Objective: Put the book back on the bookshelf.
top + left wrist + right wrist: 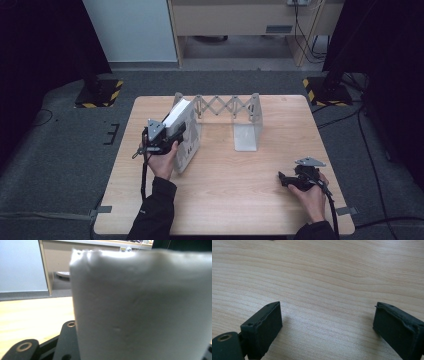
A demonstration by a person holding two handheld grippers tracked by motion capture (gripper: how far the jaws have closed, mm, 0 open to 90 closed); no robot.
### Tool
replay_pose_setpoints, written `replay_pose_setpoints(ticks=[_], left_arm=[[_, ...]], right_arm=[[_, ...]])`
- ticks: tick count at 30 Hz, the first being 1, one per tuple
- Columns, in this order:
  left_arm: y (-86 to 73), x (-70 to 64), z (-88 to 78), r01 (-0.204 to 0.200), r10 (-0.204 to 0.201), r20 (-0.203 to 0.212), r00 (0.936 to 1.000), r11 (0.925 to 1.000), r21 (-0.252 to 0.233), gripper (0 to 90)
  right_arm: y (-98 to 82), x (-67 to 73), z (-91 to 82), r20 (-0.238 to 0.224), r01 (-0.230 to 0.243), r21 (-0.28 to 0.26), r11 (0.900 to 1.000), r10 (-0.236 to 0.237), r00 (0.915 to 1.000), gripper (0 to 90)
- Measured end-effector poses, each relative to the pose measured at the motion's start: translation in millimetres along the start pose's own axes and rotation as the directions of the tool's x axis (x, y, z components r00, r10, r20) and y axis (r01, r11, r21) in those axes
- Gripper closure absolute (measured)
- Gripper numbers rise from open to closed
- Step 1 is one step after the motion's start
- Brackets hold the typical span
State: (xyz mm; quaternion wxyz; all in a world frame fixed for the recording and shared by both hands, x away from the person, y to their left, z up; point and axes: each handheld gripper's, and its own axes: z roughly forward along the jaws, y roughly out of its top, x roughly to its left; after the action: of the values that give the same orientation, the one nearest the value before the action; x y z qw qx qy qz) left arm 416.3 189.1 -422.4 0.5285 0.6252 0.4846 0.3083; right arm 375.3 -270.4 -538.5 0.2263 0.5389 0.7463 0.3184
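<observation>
Left gripper [176, 134] clamped on thick white book [142, 305], pale page edges, upright on table [240, 185], right gripper [327, 327] wide

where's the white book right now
In the high view, the white book stands left of centre on the table, gripped by the left gripper, against the expandable rack's left end.

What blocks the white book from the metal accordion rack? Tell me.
Nothing visible. The left gripper is shut on the thick white book, standing at the left end of the grey metal accordion rack; table between its plates is bare.
</observation>
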Motion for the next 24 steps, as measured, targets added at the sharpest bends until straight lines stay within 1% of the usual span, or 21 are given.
replay_pose_setpoints(ticks=[2, 3, 4, 5, 6, 7, 8, 10, 12, 14, 15, 17, 22, 23, 24], left_arm=[[2.4, 2.1, 4.2, 0.016, -0.016, -0.001, 0.9999, 0.9999, 0.001, 51.7], [3.2, 2.4, 7.0, 0.017, -0.017, -0.003, 0.9999, 0.9999, -0.001, 51.6], [3.8, 0.6, 12.3, -0.006, 0.006, -0.019, 0.9998, 1.0, -0.006, 51.6], [3.4, -1.6, 14.6, -0.014, 0.014, -0.02, 0.9997, 0.9999, -0.007, 51.6], [3.4, -1.6, 14.6, -0.014, 0.014, -0.02, 0.9997, 0.9999, -0.007, 51.6], [3.8, -3.7, 20.4, -0.019, 0.019, -0.019, 0.9997, 0.9998, 0.002, 51.6], [3.8, -3.7, 20.4, -0.019, 0.019, -0.019, 0.9997, 0.9998, 0.002, 51.6], [2.6, -3.9, 29.1, -0.003, 0.003, -0.016, 0.9999, 1.0, -0.003, 51.6], [2.1, -4.7, 31.5, 0.005, -0.005, -0.016, 0.9999, 1.0, -0.007, 51.6], [3.1, -5.5, 38.5, 0.016, -0.017, -0.034, 0.9993, 0.9997, -0.015, 51.6], [3.1, -5.5, 38.5, 0.016, -0.017, -0.034, 0.9993, 0.9997, -0.015, 51.6], [3.8, -6.2, 44.8, 0.003, -0.004, -0.052, 0.9987, 0.9998, -0.021, 51.6], [1.7, -6.5, 50.1, -0.008, 0.005, -0.069, 0.9976, 0.9993, -0.038, 51.6], [-0.1, -7.4, 51.5, -0.025, 0.021, -0.071, 0.9972, 0.9987, -0.044, 51.6], [-0.1, -7.4, 51.5, -0.025, 0.021, -0.071, 0.9972, 0.9987, -0.044, 51.5]], right_arm=[[0.0, -0.1, 0.1, 0.0, 0.001, 0.0, 1.0, -0.001, 1.0, 8.6], [0.1, 0.1, 0.3, 0.001, -0.002, 0.0, 1.0, 0.002, 1.0, 8.6], [0.2, 0.1, 0.3, 0.001, -0.001, 0.0, 1.0, 0.001, 1.0, 8.5], [0.2, 0.1, 0.3, 0.001, -0.001, 0.0, 1.0, 0.001, 1.0, 8.6], [0.2, 0.1, 0.3, 0.001, -0.001, 0.0, 1.0, 0.001, 1.0, 8.6], [0.1, 0.1, 0.3, 0.001, -0.002, 0.0, 1.0, 0.002, 1.0, 8.5], [0.1, 0.1, 0.3, 0.001, -0.002, 0.0, 1.0, 0.002, 1.0, 8.5], [0.2, 0.1, 0.3, 0.001, -0.001, 0.0, 1.0, 0.001, 1.0, 8.6], [0.2, 0.2, 0.4, 0.001, -0.002, 0.0, 1.0, 0.002, 1.0, 8.6], [0.2, 0.1, 0.3, 0.001, -0.001, 0.0, 1.0, 0.001, 1.0, 8.6], [0.2, 0.1, 0.3, 0.001, -0.001, 0.0, 1.0, 0.001, 1.0, 8.6], [0.2, 0.1, 0.4, 0.001, -0.001, 0.0, 1.0, 0.001, 1.0, 8.5], [0.2, 0.1, 0.3, 0.001, -0.001, 0.0, 1.0, 0.001, 1.0, 8.6], [0.2, 0.2, 0.4, 0.001, -0.002, 0.0, 1.0, 0.002, 1.0, 8.5], [0.2, 0.2, 0.4, 0.001, -0.002, 0.0, 1.0, 0.002, 1.0, 8.5]])
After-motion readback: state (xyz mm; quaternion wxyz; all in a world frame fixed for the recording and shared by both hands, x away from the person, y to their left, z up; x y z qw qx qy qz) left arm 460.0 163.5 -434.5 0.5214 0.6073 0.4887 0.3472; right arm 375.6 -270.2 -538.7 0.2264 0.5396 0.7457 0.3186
